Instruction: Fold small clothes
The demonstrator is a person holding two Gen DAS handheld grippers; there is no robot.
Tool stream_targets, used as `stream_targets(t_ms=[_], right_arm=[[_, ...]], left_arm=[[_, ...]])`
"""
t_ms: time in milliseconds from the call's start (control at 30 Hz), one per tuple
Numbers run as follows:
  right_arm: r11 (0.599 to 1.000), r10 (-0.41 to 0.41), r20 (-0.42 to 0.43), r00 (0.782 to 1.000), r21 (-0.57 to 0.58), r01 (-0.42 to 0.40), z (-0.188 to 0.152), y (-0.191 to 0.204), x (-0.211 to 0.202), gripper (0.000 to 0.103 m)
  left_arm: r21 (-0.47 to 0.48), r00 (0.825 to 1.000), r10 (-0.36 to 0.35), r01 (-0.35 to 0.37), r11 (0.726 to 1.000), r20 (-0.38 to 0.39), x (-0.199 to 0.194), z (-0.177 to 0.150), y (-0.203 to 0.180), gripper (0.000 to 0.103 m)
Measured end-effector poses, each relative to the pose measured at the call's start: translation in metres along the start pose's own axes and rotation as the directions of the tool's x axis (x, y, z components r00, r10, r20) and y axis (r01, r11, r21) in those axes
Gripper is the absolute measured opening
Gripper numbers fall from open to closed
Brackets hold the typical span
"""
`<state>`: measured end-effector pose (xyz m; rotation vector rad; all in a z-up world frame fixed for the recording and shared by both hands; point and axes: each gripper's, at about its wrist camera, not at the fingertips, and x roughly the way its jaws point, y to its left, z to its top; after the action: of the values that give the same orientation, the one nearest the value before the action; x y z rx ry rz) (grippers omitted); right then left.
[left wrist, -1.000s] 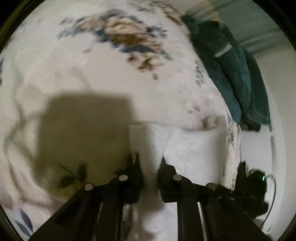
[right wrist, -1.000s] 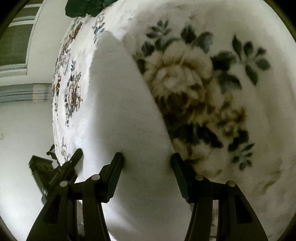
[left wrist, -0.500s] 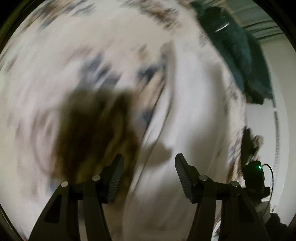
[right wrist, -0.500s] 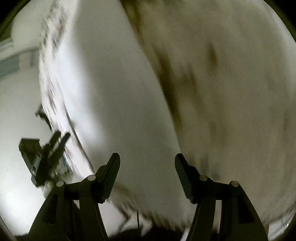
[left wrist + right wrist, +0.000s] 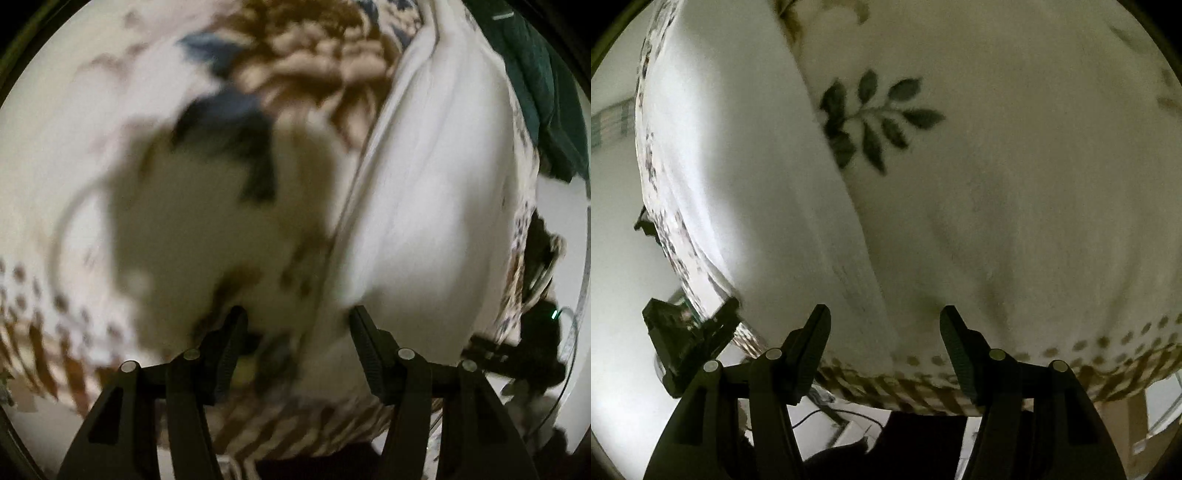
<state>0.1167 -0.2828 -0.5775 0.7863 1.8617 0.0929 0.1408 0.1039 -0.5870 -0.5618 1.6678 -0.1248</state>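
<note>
Left wrist view: one white garment [image 5: 432,206], one left hand-held gripper [image 5: 295,332] spread; right hand-held gripper [image 5: 884,330] likewise spread.

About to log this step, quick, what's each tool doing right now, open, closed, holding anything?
Left tool: open, holding nothing.
Right tool: open, holding nothing; white cloth lies on the floral blanket.

A floral blanket [image 5: 1015,192] carries a white garment [image 5: 746,192] and dark-green clothes [image 5: 543,92].
</note>
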Motion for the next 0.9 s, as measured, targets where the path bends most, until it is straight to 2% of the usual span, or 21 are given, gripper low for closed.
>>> stream_targets(t_ms=[100,167,233,333,400,533,567,633,767,833,867,900], right_arm=[[1.000,0.027,-0.002,1.000,-0.008,-0.027,0.000,0.009,0.006,0.064],[0.998,0.066,0.017,0.998,-0.002,-0.066,0.000,0.009,0.010,0.063],[0.995,0.102,0.021,0.995,0.009,-0.102,0.001,-0.002,0.016,0.064],[0.986,0.160,0.013,0.987,0.049,-0.160,0.004,-0.011,0.030,0.064],[0.972,0.225,0.002,0.974,0.071,-0.224,0.004,-0.014,0.042,0.075],[0.940,0.333,0.012,0.943,0.075,-0.333,0.003,-0.009,0.058,0.075],[0.939,0.335,0.015,0.942,0.071,-0.336,0.003,-0.008,0.059,0.075],[0.939,0.339,0.020,0.941,0.061,-0.340,0.001,-0.005,0.061,0.074],[0.944,0.326,0.021,0.945,0.046,-0.326,0.001,0.001,0.061,0.053],[0.950,0.311,0.023,0.950,0.034,-0.311,0.003,0.004,0.058,0.042],[0.952,0.305,0.026,0.952,0.024,-0.305,0.002,0.007,0.056,0.029],[0.952,0.304,0.031,0.952,0.016,-0.305,0.002,0.010,0.054,0.024]], left_arm=[[-0.032,0.997,-0.070,0.071,0.997,0.033,-0.010,-0.010,0.005,0.055],[-0.041,0.988,-0.144,0.146,0.988,0.055,-0.010,-0.009,0.003,0.055],[-0.033,0.982,-0.179,0.181,0.983,0.060,-0.002,-0.006,-0.003,0.055],[-0.007,0.979,-0.198,0.198,0.980,0.042,0.020,0.002,-0.014,0.055],[0.015,0.978,-0.204,0.204,0.979,0.044,0.035,0.004,-0.018,0.057],[0.067,0.964,-0.256,0.251,0.966,0.076,0.035,0.001,-0.025,0.058],[0.082,0.956,-0.281,0.275,0.958,0.079,0.034,-0.001,-0.027,0.058],[0.088,0.954,-0.290,0.283,0.955,0.079,0.035,-0.001,-0.029,0.058],[0.107,0.960,-0.269,0.260,0.960,0.081,0.036,-0.001,-0.037,0.058],[0.116,0.966,-0.244,0.234,0.965,0.087,0.036,-0.001,-0.041,0.052],[0.121,0.968,-0.234,0.223,0.967,0.087,0.035,-0.003,-0.040,0.030],[0.125,0.969,-0.230,0.219,0.968,0.085,0.035,-0.003,-0.040,0.014]])
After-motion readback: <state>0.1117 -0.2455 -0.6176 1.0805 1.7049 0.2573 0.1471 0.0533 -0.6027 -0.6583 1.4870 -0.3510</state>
